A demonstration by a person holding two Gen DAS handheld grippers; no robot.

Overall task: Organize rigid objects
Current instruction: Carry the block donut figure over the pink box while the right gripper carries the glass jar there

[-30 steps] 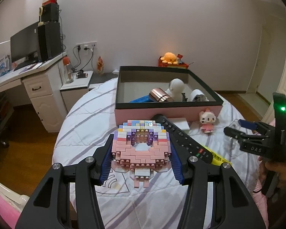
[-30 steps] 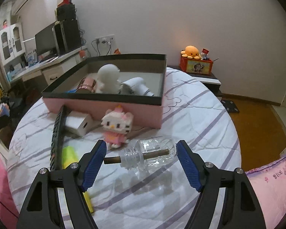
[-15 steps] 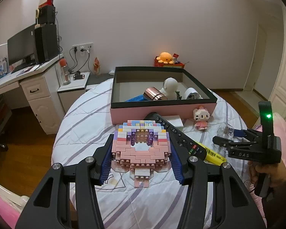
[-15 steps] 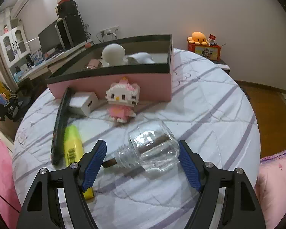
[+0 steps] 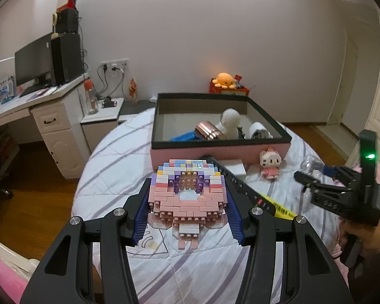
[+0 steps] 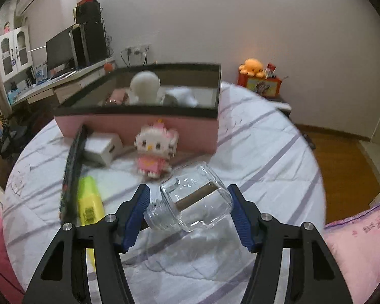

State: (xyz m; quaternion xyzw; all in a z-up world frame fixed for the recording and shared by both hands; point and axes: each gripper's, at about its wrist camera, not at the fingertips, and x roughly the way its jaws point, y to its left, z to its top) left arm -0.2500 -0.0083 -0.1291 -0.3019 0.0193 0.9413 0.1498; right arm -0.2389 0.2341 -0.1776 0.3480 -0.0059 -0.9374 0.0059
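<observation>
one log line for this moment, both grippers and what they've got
left gripper: shut on brick donut, held above bed | right gripper: open around glass bottle lying on bed | pink box: not reached

Hidden, blurred and cut-off parts

The brick donut [image 5: 187, 197] covers part of the remote [image 5: 240, 185], and the highlighter [image 5: 281, 209] shows only 1 end behind it. In the right wrist view, the box [image 6: 139, 124] and its contents are smeared by motion blur. Whether the right gripper [image 6: 190, 206] touches the glass bottle [image 6: 197, 202] cannot be told.
</observation>
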